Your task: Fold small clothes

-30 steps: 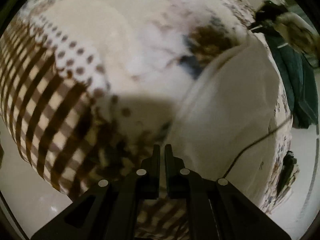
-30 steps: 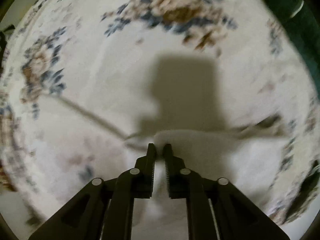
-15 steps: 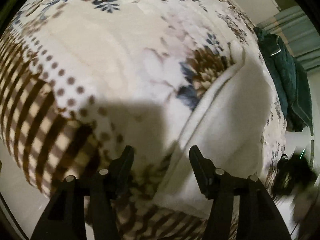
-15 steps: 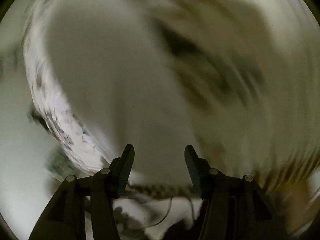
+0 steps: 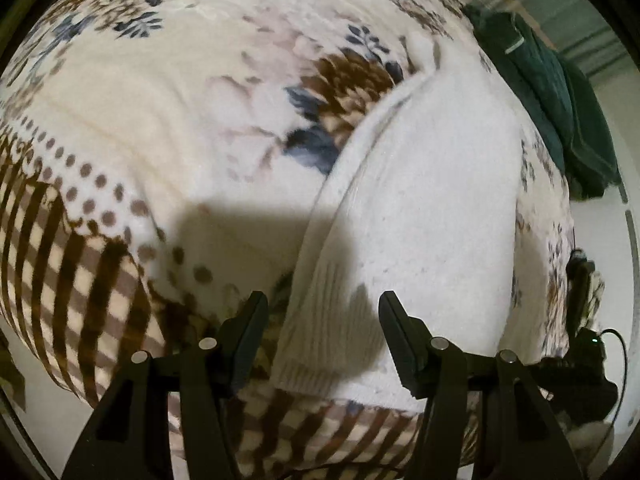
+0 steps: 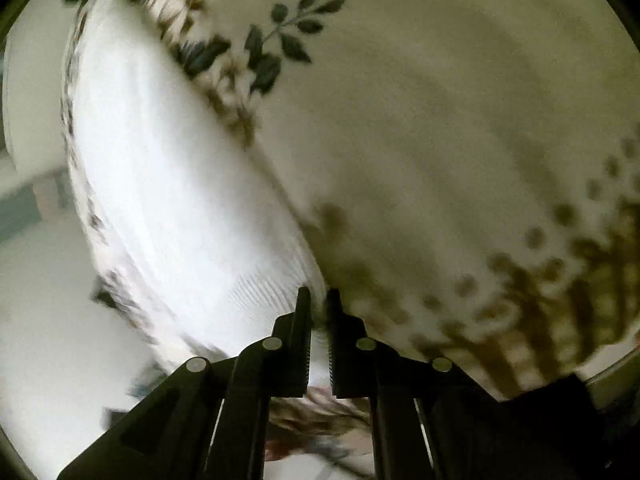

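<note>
The left gripper (image 5: 320, 312) has its 2 fingers spread wide, holding nothing, above the near ribbed end of the white garment (image 5: 420, 208). The garment lies flat on the floral blanket (image 5: 160, 100). The right gripper (image 6: 319, 304) is pinched nearly closed on the garment's ribbed corner (image 6: 272, 280).

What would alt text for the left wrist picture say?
An open left gripper hovers over the ribbed hem of a white knit garment lying flat on a floral blanket. A dark green garment sits at the far right.
</note>
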Available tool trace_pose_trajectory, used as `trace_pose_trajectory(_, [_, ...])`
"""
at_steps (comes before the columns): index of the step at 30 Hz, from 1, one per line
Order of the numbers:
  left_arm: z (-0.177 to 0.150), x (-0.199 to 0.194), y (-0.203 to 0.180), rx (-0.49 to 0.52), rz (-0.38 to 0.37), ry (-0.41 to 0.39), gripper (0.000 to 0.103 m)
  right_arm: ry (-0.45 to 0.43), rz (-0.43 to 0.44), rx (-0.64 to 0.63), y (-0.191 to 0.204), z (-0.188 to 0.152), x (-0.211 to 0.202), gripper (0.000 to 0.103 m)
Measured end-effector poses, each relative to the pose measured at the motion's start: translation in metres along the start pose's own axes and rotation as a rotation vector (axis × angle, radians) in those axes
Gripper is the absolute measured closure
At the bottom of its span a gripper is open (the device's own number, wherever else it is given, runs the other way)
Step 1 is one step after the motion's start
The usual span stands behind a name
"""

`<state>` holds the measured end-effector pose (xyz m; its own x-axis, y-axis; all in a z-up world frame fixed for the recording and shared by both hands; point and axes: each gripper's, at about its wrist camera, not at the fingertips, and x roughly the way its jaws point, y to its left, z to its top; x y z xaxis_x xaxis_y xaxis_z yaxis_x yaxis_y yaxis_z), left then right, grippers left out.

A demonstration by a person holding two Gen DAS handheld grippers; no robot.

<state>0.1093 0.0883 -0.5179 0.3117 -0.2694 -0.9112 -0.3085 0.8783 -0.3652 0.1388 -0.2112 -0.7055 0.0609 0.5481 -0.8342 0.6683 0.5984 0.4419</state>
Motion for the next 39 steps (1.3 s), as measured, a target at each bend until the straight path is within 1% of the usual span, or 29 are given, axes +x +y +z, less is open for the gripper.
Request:
trace_pose_trajectory(4, [0.000, 0.013, -0.004, 0.026, 0.006, 0.027, 0.048, 0.004, -0.060, -0.067, -0.007, -0.032, 0.003, 0.098])
trace_pose_trajectory(7, [0.000, 0.025, -0.013, 0.077, 0.040, 0.036, 0.048, -0.001, -0.084, -0.121, -0.010, -0.049, 0.003, 0.098])
trace_pose_trajectory(8, [-0.001, 0.029, -0.017, 0.111, 0.075, 0.025, 0.065, -0.008, -0.088, -0.133, -0.013, -0.052, 0.001, 0.098])
trace_pose_trajectory(9, [-0.003, 0.029, -0.018, 0.127, 0.081, 0.019, 0.096, -0.017, -0.080, -0.143, -0.014, -0.055, -0.002, 0.098])
trace_pose_trajectory(10, [-0.004, 0.026, -0.020, 0.140, 0.083, 0.005, 0.097, -0.023, -0.078, -0.147, -0.014, -0.061, -0.001, 0.098])
trace_pose_trajectory(11, [-0.006, 0.019, -0.023, 0.153, 0.080, -0.025, 0.097, -0.037, -0.077, -0.158, -0.014, -0.063, -0.006, 0.098])
trace_pose_trajectory(12, [-0.007, 0.012, -0.023, 0.162, 0.068, -0.046, 0.097, -0.041, -0.072, -0.166, -0.012, -0.051, -0.016, 0.098])
trace_pose_trajectory(13, [-0.009, 0.004, -0.024, 0.164, 0.061, -0.063, 0.097, -0.048, -0.072, -0.180, -0.011, -0.049, -0.023, 0.098])
trace_pose_trajectory(14, [-0.011, -0.006, -0.024, 0.160, 0.041, -0.079, 0.097, -0.051, -0.074, -0.191, -0.011, -0.042, -0.029, 0.098])
trace_pose_trajectory(17, [-0.015, -0.036, -0.017, 0.125, -0.019, -0.113, 0.098, -0.039, -0.087, -0.231, -0.009, -0.046, -0.038, 0.098])
trace_pose_trajectory(18, [-0.014, -0.041, -0.016, 0.118, -0.025, -0.117, 0.098, -0.032, -0.087, -0.234, -0.005, -0.048, -0.036, 0.098])
trace_pose_trajectory(19, [-0.014, -0.044, -0.012, 0.113, -0.028, -0.118, 0.098, -0.022, -0.088, -0.239, -0.006, -0.050, -0.035, 0.098])
trace_pose_trajectory(21, [-0.015, -0.040, -0.004, 0.116, -0.007, -0.105, 0.098, -0.005, -0.095, -0.230, -0.010, -0.054, -0.030, 0.098])
trace_pose_trajectory(25, [-0.018, -0.002, 0.022, 0.104, 0.025, -0.019, 0.098, 0.022, -0.144, -0.243, -0.010, -0.063, 0.003, 0.098])
trace_pose_trajectory(27, [-0.018, 0.004, 0.029, 0.084, 0.002, -0.004, 0.097, 0.043, -0.152, -0.276, 0.002, -0.063, 0.025, 0.097])
trace_pose_trajectory(28, [-0.017, 0.001, 0.031, 0.075, -0.018, -0.001, 0.097, 0.052, -0.141, -0.277, 0.003, -0.061, 0.028, 0.096])
trace_pose_trajectory(29, [-0.015, -0.003, 0.033, 0.070, -0.028, 0.005, 0.094, 0.053, -0.131, -0.278, 0.004, -0.059, 0.028, 0.095])
trace_pose_trajectory(30, [-0.015, -0.008, 0.034, 0.065, -0.029, 0.005, 0.094, 0.071, -0.115, -0.282, 0.005, -0.057, 0.029, 0.091])
trace_pose_trajectory(31, [-0.015, -0.015, 0.035, 0.061, -0.040, 0.002, 0.095, 0.110, -0.097, -0.280, 0.005, -0.054, 0.028, 0.083])
trace_pose_trajectory(32, [-0.014, -0.026, 0.037, 0.058, -0.060, -0.009, 0.091, 0.131, -0.088, -0.274, 0.001, -0.049, 0.025, 0.072])
trace_pose_trajectory(33, [-0.013, -0.031, 0.038, 0.056, -0.063, -0.016, 0.078, 0.143, -0.066, -0.263, -0.004, -0.046, 0.017, 0.064])
trace_pose_trajectory(34, [-0.013, -0.038, 0.039, 0.058, -0.074, -0.023, 0.069, 0.143, -0.036, -0.255, -0.008, -0.044, 0.008, 0.049])
trace_pose_trajectory(35, [-0.012, -0.044, 0.042, 0.060, -0.101, -0.033, 0.047, 0.132, -0.009, -0.252, -0.014, -0.042, -0.003, 0.044])
trace_pose_trajectory(36, [-0.011, -0.046, 0.044, 0.058, -0.113, -0.045, 0.035, 0.118, 0.012, -0.254, -0.018, -0.039, -0.011, 0.044])
trace_pose_trajectory(37, [-0.009, -0.046, 0.047, 0.054, -0.127, -0.054, 0.034, 0.102, 0.036, -0.258, -0.023, -0.036, -0.018, 0.044])
trace_pose_trajectory(39, [-0.003, -0.036, 0.053, 0.039, -0.169, -0.040, 0.034, 0.084, 0.072, -0.247, -0.028, -0.029, -0.021, 0.044])
